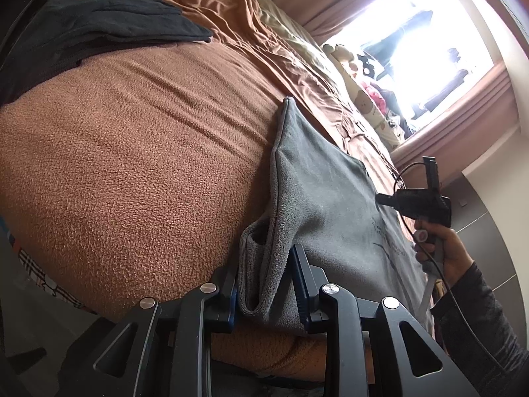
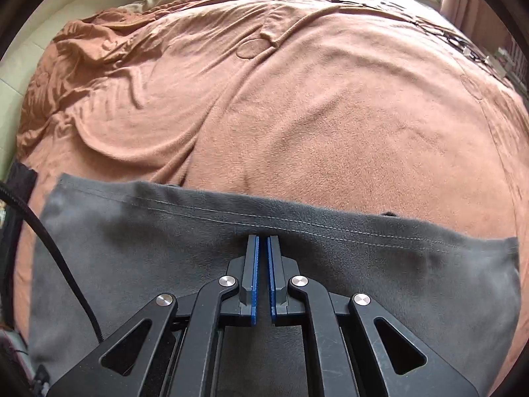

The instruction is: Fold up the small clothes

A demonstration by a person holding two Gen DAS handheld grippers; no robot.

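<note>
Fingers point(image 1: 299, 284) of the left gripper point(image 1: 264, 294) stand apart with a bunched, folded edge of the grey garment point(image 1: 317, 198) between them; the cloth touches the left-hand pad, but we cannot tell whether the other pad bears on it. On the right gripper point(image 2: 263, 248) the fingers point(image 2: 253, 271) are nearly closed, blue pads almost together, tips pressed down on the garment point(image 2: 165, 248) just behind its stitched hem; whether any cloth is pinched in the narrow slit we cannot tell. We note the garment is soft grey fleece-like fabric, lying mostly flat on the brown blanket point(image 1: 132, 165) of the bed near its front edge, one side doubled over into a thick roll at the left gripper. Faint dark print shows on it near the person's hand point(image 1: 443, 241), too small to read. Its near portion is hidden under both gripper frames. From the left wrist view the right gripper point(image 1: 380, 199) appears held by that hand, dark sleeve point(image 1: 479, 314) cut off at the frame edge. A folded black garment point(image 1: 99, 16) with a cartoon print lies at the far side of the blanket, well apart. Patterned pillows point(image 1: 370, 99) sit by a blown-out bright window point(image 1: 429, 33). A black cable point(image 2: 49, 231) crosses the grey cloth at left in the right wrist view.
</note>
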